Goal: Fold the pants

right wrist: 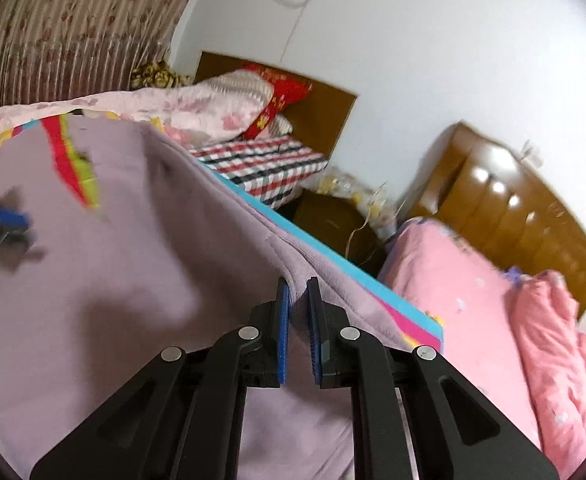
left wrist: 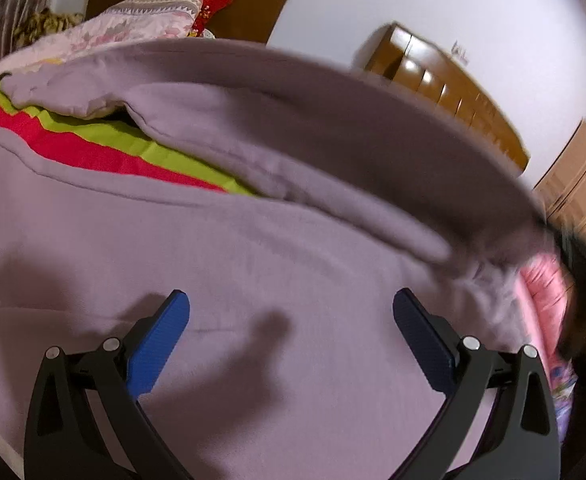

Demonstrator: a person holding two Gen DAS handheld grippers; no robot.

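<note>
Mauve fleece pants (left wrist: pixel 221 248) lie spread on a bed with a striped red, green and blue sheet (left wrist: pixel 105 140). My left gripper (left wrist: pixel 291 306) is open and empty, just above the flat fabric. One leg (left wrist: pixel 333 140) is lifted and arcs across toward the right. In the right wrist view my right gripper (right wrist: pixel 298 292) is shut on the hem edge of the pants (right wrist: pixel 141 240), holding it raised over the bed's right side. The left gripper (right wrist: pixel 7 220) shows blurred at the far left there.
Pink floral quilt and red pillow (right wrist: pixel 229 104) are piled at the headboard. A second bed with pink bedding (right wrist: pixel 473 320) and a brown padded headboard (right wrist: pixel 513 208) stands to the right. A dark nightstand (right wrist: pixel 333 220) sits between the beds.
</note>
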